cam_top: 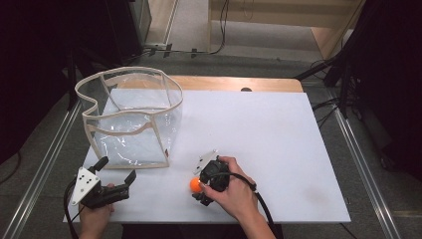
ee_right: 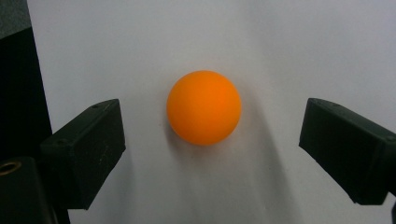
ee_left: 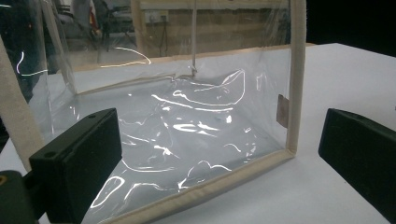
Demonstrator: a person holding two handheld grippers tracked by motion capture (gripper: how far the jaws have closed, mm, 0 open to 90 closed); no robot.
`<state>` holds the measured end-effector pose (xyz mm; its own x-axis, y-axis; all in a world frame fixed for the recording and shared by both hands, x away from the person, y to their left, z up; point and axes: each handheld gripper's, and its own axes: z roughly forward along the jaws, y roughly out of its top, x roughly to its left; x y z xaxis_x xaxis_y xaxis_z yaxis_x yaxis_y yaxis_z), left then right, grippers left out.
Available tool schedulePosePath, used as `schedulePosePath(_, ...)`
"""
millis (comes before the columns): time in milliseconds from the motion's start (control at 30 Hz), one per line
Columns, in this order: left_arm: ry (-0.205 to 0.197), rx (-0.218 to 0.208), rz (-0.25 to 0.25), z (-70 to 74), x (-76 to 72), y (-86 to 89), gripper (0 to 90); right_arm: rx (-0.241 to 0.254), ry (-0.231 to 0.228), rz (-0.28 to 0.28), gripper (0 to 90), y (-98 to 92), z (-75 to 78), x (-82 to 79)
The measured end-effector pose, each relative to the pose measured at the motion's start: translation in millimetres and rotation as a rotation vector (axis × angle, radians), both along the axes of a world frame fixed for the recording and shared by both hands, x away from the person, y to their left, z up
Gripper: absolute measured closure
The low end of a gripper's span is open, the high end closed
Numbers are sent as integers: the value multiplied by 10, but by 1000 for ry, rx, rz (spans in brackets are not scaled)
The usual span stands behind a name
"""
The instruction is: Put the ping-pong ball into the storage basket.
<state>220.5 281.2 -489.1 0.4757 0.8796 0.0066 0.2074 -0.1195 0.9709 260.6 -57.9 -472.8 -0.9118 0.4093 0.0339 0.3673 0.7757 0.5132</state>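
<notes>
An orange ball [cam_top: 194,184] lies on the white tabletop [cam_top: 263,134] near the front edge. My right gripper [cam_top: 198,187] points down over it. In the right gripper view the ball [ee_right: 204,107] sits between the two black jaws of the right gripper [ee_right: 212,116], with a gap on each side, so the gripper is open. A clear plastic bag with beige trim [cam_top: 130,117] stands open-topped at the left. My left gripper [cam_top: 117,170] rests at the front left, open, and faces the bag's near wall [ee_left: 187,121] without touching it; the left gripper [ee_left: 219,144] holds nothing.
The white tabletop ends just in front of both hands. A wooden strip [cam_top: 234,83] runs along its far edge. Metal rails [cam_top: 358,149] flank the table, and dark equipment and cables stand beyond on both sides.
</notes>
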Motion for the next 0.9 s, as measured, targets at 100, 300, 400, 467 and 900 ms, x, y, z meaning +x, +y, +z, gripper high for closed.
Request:
schedulePosePath(100, -1, 3, -1, -1, 0, -3, 0, -11, -1, 4, 118, 26, -20, 5)
schedulePosePath(300, 0, 6, -1, -1, -1, -5, 0, -25, 0, 5, 203, 72, -40, 5)
schedulePosePath(400, 0, 6, -2, -1, -1, -6, 0, -31, 6, -2, 257, 90, -41, 7)
schedulePosePath(467, -1, 6, -2, -1, -1, -6, 0, -27, 7, 7, 273, 103, -48, 15)
schedulePosePath(900, -1, 8, -2, -2, -1, -6, 0, -52, 20, 19, 367, 185, -83, 17)
